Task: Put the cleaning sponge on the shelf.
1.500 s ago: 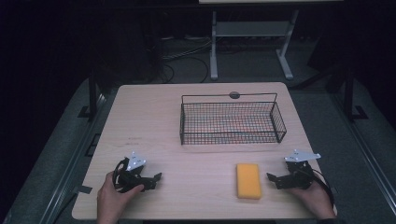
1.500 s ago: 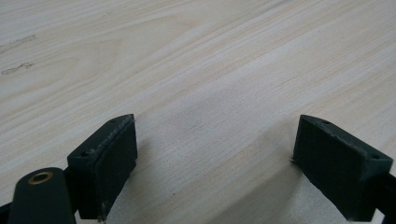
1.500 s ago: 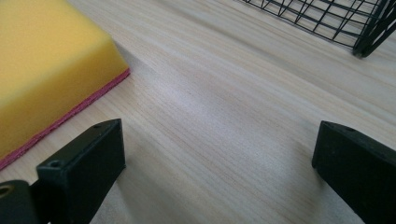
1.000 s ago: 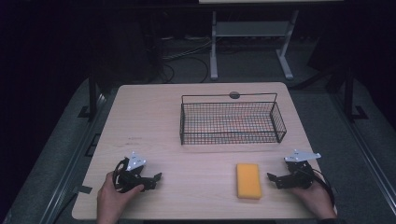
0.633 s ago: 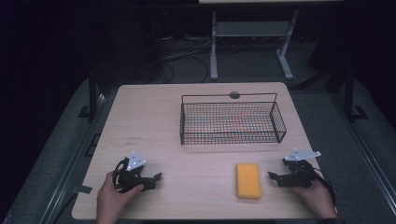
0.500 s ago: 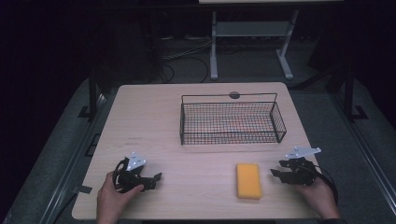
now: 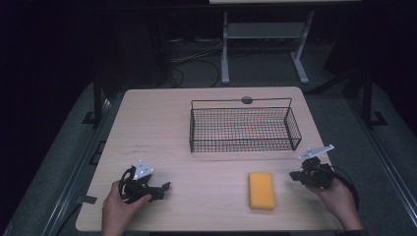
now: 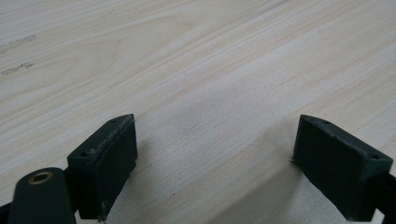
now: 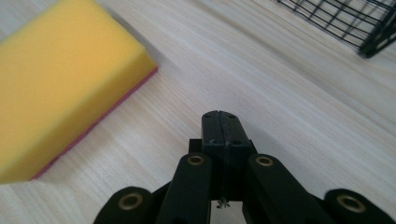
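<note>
The yellow sponge [image 7: 261, 190] lies flat on the desk [image 7: 162, 128], long axis running toward the wire basket [image 7: 244, 125], just left of the right gripper [image 7: 295, 175], whose jaws have just closed on nothing. The left gripper [image 7: 166, 187] rests well apart, jaws wide and empty.

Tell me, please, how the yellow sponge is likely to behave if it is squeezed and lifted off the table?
The yellow sponge looks like soft foam, so it would probably compress under a squeeze. It seems light for its bulk. Lying flat as a rectangular block with a thin pink layer underneath, it should slide rather than roll on the wooden table, and looks neither fragile nor slippery.
</note>
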A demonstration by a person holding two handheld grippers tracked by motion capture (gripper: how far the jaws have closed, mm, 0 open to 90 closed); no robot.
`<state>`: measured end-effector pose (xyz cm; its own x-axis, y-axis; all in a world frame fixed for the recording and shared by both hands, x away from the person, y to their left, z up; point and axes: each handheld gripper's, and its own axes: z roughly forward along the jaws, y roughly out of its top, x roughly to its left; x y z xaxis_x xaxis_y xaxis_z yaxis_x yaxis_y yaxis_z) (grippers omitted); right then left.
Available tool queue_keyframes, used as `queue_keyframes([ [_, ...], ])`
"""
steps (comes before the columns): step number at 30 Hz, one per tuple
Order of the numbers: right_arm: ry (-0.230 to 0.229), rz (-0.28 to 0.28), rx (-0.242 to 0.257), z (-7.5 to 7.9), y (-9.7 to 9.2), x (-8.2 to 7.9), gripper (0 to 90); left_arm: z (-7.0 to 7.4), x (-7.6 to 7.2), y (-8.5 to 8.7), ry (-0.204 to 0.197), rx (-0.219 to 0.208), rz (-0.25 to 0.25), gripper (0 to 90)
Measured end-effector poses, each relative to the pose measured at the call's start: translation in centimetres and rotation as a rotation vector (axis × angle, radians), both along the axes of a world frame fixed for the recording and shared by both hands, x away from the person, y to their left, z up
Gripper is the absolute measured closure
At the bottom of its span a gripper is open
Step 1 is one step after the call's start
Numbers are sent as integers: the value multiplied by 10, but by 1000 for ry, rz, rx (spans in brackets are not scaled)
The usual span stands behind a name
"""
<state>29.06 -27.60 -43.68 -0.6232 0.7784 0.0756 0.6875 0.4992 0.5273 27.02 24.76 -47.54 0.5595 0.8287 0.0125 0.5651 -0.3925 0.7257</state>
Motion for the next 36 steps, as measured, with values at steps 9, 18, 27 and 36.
queue_keyframes([
  [9, 16, 52, -11, 7, 15, 8, 899, 0, 0, 0, -1, -4, 2, 127],
  [18, 34, 84, -18, 8, 29, 15, 899, 0, 0, 0, 2, -2, 2, 127],
  [27, 59, 118, -39, 6, 42, 20, 900, 0, 0, 0, 1, -3, 2, 127],
  [36, 75, 136, -48, 4, 49, 21, 900, 0, 0, 0, 1, -3, 1, 127],
])
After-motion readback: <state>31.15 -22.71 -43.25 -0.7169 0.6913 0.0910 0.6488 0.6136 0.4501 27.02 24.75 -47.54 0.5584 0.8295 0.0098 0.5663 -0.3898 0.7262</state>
